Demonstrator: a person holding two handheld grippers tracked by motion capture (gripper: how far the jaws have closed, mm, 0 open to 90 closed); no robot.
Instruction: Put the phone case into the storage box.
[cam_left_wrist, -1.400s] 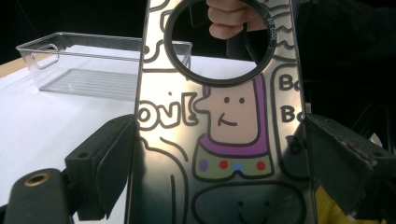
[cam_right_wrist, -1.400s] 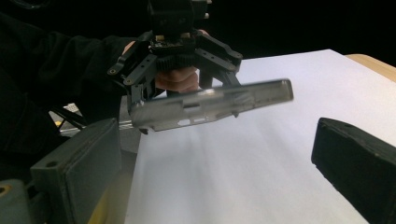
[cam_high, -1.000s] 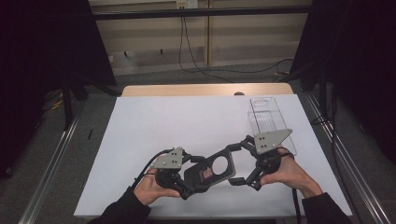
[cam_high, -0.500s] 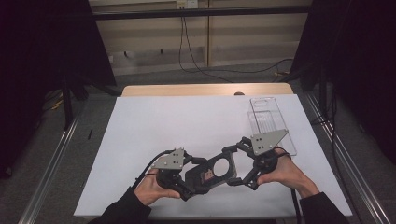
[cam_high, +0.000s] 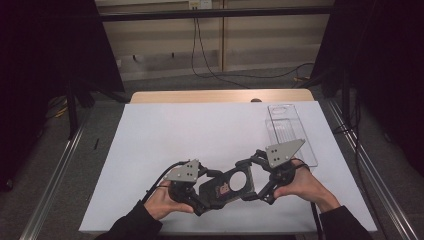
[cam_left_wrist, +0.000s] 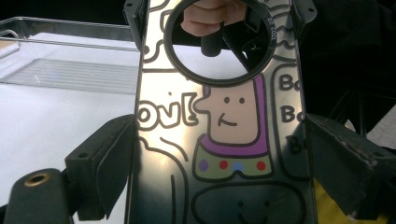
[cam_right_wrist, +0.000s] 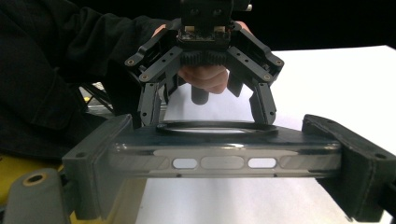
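Note:
A black phone case (cam_high: 227, 186) with a cartoon figure and a round ring is held just above the white table cover, between both grippers. My left gripper (cam_high: 202, 194) is shut on its long sides; in the left gripper view the case (cam_left_wrist: 224, 140) stands between the two pads (cam_left_wrist: 105, 158), which press on its edges. My right gripper (cam_high: 256, 181) grips the other end. In the right gripper view the case's side rim (cam_right_wrist: 210, 161) with its button cut-outs spans from jaw to jaw, and the left gripper (cam_right_wrist: 205, 100) shows beyond it.
A clear plastic tray (cam_high: 290, 132) lies at the right rear of the white cover (cam_high: 200, 130), also visible as the tray (cam_left_wrist: 60, 70) behind the case. Metal rails (cam_high: 55, 175) run along both sides of the table. Cables lie on the floor beyond.

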